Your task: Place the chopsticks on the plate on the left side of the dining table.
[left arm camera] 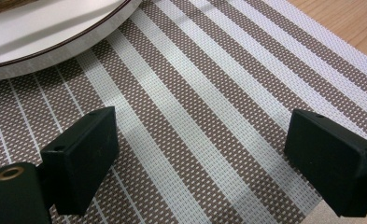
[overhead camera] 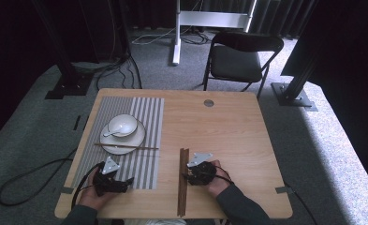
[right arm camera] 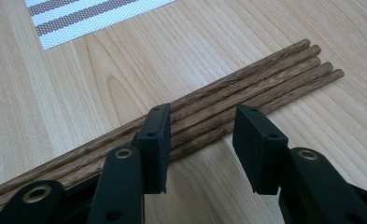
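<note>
Chopsticks (right arm camera: 228, 100) bundled on the desk (overhead camera: 228, 126), right gripper (right arm camera: 202, 135) hovering wide over them.
Could easily pinch just one stick and scatter the rest; left gripper (left arm camera: 195, 158) idles wide over the placemat (left arm camera: 209, 93).

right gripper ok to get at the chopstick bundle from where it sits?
Probably yes: the right gripper is open just over the chopstick bundle, which lies on bare table with nothing between.
</note>
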A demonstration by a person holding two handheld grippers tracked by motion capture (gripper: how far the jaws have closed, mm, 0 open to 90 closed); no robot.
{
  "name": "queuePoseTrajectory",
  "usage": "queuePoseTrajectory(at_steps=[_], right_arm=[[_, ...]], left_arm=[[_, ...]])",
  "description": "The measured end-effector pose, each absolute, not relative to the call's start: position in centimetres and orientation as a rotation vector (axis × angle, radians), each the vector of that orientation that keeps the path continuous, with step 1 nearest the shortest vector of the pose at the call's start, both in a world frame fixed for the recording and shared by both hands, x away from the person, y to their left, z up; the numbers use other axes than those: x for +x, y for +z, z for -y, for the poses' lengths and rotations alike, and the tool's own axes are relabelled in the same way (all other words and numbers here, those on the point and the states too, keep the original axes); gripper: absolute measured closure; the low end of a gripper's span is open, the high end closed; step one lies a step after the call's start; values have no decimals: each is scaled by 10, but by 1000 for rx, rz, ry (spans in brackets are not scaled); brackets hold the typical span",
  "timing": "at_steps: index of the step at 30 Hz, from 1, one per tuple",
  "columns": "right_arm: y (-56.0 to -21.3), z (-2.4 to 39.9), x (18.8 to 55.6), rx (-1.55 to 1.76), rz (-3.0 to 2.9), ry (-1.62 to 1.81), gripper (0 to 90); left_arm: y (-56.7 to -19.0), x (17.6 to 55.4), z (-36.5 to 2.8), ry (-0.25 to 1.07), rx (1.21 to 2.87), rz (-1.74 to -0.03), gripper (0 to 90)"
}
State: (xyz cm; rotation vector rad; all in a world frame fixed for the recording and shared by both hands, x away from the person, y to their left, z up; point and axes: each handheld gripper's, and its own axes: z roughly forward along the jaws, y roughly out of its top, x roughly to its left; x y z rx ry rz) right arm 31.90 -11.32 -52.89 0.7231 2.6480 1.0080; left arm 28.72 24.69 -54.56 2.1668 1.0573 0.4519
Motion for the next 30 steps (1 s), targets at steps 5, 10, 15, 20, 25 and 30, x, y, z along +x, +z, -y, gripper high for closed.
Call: queuePoseTrajectory(at_steps=[5,10,15,20,25,30], right_arm=[[-530,115,320,732,-2643,983,563],[-528,112,319,730,-2634,1023,563],[-530,109,317,714,-2645,995,562],[-529,113,317,726,-2639,993,561],[-529,116,318,730,-2628,998,561],[-528,119,317,748,-2616,1001,563]], left_arm=[[-546,287,-247,452,2167,-1057,103],[-546,287,-247,452,2167,-1057,103],[-546,287,-247,452,2167,-1057,103],[-546,287,-247,452,2167,-1057,103],[-546,287,-247,452,2167,-1057,103],[-546,287,-247,452,2167,-1057,103]])
